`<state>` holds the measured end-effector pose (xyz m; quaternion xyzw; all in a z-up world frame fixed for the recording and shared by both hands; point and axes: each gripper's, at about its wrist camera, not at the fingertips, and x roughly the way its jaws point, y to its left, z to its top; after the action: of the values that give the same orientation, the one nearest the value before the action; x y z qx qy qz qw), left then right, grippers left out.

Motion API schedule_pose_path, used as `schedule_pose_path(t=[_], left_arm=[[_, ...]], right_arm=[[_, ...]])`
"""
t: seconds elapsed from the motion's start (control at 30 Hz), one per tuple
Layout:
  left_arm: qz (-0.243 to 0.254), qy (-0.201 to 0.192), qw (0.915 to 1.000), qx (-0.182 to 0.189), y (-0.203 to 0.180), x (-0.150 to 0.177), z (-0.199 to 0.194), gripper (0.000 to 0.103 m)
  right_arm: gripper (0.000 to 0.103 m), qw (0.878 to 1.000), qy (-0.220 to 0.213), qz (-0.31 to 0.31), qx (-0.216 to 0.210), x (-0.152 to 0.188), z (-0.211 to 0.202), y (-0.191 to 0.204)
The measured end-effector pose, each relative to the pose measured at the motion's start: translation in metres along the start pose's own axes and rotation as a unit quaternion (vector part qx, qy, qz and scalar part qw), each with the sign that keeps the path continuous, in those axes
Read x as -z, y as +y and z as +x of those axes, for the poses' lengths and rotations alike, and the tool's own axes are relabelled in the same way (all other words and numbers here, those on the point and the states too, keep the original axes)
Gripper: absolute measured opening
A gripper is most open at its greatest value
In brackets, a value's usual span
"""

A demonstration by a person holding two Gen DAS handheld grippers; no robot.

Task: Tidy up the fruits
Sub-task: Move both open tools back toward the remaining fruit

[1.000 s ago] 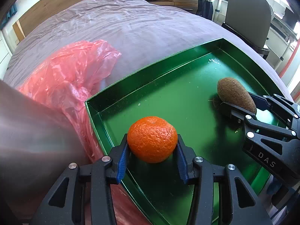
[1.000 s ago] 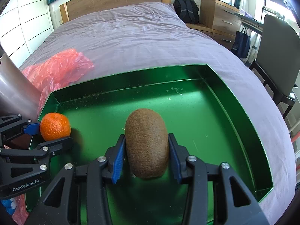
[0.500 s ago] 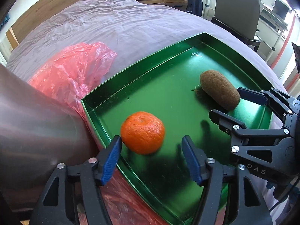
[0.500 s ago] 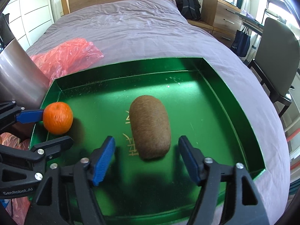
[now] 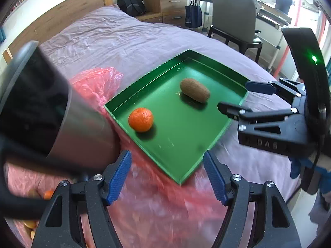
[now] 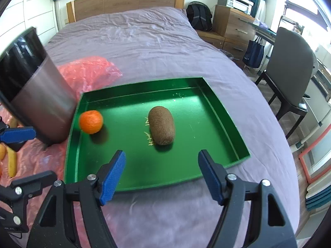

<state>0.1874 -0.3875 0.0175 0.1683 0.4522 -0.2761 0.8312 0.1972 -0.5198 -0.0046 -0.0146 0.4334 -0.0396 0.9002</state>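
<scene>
Both claws, left claw (image 5: 167,175) and right claw (image 6: 160,174), gape empty; round orange mandarin (image 6: 91,122) and brown fuzzy kiwi (image 6: 161,125) lie in the green metal tray (image 6: 225,115). Next probably fetch blurred yellowish fruit (image 6: 11,161) from the pink plastic sheet (image 6: 91,70).

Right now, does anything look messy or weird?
A little. Pale scuffs and specks mark the green tray floor beside the kiwi, and a crumpled red plastic bag lies loose on the bed. The orange looks fine.
</scene>
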Motion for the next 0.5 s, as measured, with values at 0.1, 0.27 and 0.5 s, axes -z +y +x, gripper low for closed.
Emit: schedule_pose_path(t=[0.1,0.27,0.5], left_arm=[[-0.001,-0.016,0.9999,-0.005,0.004,0.022,-0.032,0.074],[-0.015,-0.036,0.9990,-0.021,0.024,0.069,-0.079,0.075],[-0.053,-0.051,0.9963,-0.045,0.070,0.138,-0.123,0.075]], right_arm=[[0.078,1.000,-0.013,0.002,-0.003,0.009,-0.033,0.010],[0.078,1.000,-0.025,-0.003,-0.009,0.025,-0.077,0.039],[0.078,0.998,-0.046,-0.017,-0.031,0.045,-0.127,0.101]])
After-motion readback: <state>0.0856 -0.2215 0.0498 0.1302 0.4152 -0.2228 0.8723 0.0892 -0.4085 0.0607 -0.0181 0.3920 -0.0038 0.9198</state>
